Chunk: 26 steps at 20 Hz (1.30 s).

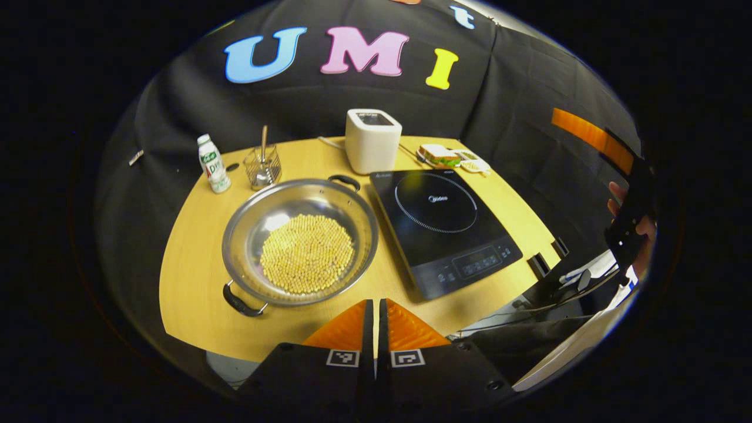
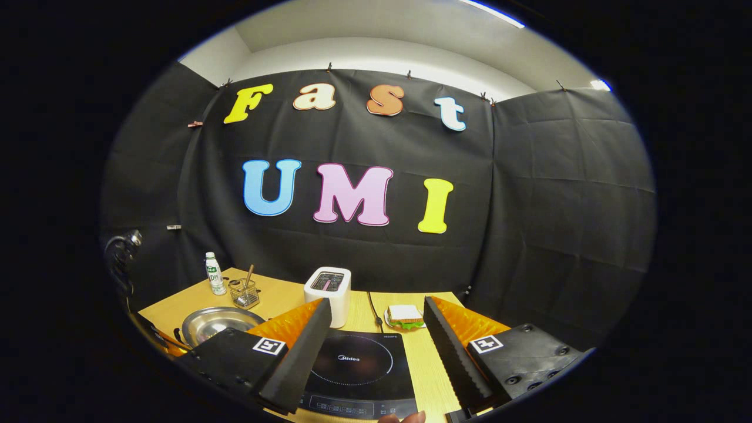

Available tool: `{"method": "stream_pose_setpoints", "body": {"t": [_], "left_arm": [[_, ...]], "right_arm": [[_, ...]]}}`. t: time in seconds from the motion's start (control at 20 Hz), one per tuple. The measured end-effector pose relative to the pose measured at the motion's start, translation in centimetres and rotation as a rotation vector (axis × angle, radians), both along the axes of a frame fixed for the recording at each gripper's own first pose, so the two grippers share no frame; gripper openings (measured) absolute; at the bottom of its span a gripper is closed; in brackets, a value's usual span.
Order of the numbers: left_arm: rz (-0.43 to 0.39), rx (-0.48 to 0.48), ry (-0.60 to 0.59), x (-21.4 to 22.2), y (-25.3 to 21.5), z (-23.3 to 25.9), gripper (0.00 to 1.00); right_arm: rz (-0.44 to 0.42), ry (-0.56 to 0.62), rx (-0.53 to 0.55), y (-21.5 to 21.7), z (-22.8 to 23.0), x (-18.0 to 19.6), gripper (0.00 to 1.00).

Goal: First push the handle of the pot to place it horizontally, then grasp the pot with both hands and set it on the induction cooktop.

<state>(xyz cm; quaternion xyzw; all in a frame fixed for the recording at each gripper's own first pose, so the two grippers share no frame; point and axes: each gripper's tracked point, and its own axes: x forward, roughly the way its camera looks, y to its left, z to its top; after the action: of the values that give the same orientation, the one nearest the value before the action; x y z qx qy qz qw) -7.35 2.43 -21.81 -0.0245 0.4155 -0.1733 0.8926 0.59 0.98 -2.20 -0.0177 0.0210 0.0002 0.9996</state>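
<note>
My left gripper (image 1: 376, 311) has its fingers pressed together, nothing between them, hovering over the near table edge just in front of the pot (image 1: 299, 242). My right gripper (image 2: 373, 346) is spread wide, empty, held above the induction cooktop (image 2: 355, 373), which shows between its fingers.

Progress: nothing done yet, as I judge it. The pot sits on the wooden table (image 1: 188, 258) just left of the cooktop (image 1: 443, 229), apart from it, not on the glass. Its two black handles lie on a diagonal: the near handle (image 1: 239, 301) points toward the table's front-left, the far handle (image 1: 345, 181) toward the toaster (image 1: 372, 140). So the handle push is left, then the two-handed lift onto the cooktop.

Containers: the pot holds a flat round heap of small tan beads or beans, off centre toward the near side. A wire basket (image 1: 262, 166) behind holds a stick-like utensil. A capped bottle (image 1: 213, 164) stands left of it, contents unclear. A plate with a sandwich (image 1: 442, 154) sits at the back.
</note>
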Motion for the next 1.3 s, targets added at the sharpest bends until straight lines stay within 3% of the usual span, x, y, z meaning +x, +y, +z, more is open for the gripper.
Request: {"method": "stream_pose_setpoints", "body": {"t": [0.5, 0.85, 1.3], "left_arm": [[-0.02, 0.049, 0.304, 1.0, 6.8, -7.6, 0.05], [-0.03, 0.135, 0.377, 3.0, 10.2, -10.1, 0.05], [-0.019, 0.157, 0.394, 4.1, 11.6, -11.2, 0.05]], "right_arm": [[-0.021, 0.012, 0.002, -1.0, -0.4, 0.5, 0.98], [-0.055, 0.037, 0.004, -2.4, -1.2, 0.9, 0.98], [-0.089, 0.056, 0.017, -3.8, -1.8, 1.8, 0.98]]}}
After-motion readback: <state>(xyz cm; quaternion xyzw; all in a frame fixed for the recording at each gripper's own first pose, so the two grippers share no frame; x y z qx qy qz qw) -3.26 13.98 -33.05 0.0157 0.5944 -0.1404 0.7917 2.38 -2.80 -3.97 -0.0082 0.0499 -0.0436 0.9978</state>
